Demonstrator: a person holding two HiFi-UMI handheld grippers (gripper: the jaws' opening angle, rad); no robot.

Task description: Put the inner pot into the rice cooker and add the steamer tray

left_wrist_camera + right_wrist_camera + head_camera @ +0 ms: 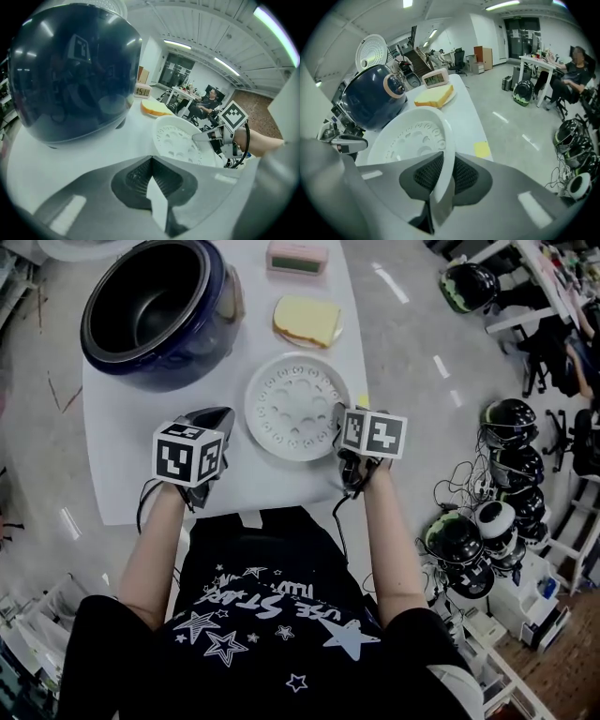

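The dark blue rice cooker (202, 334) stands at the table's far left with its lid (371, 51) up, and the black inner pot (150, 296) sits inside it. The white perforated steamer tray (295, 407) lies on the table in front of me. My right gripper (340, 423) is shut on the tray's right rim, which runs between the jaws in the right gripper view (443, 161). My left gripper (216, 416) is left of the tray, jaws shut on nothing (151, 159). The left gripper view shows the cooker (70, 70) close ahead and the tray (180, 140) to its right.
A yellow block on a small plate (307, 320) and a pink clock (297, 257) sit at the far side of the white table (122, 474). A yellow sticky note (482, 149) lies near the right edge. Helmets (506, 418) and cables are on the floor at right.
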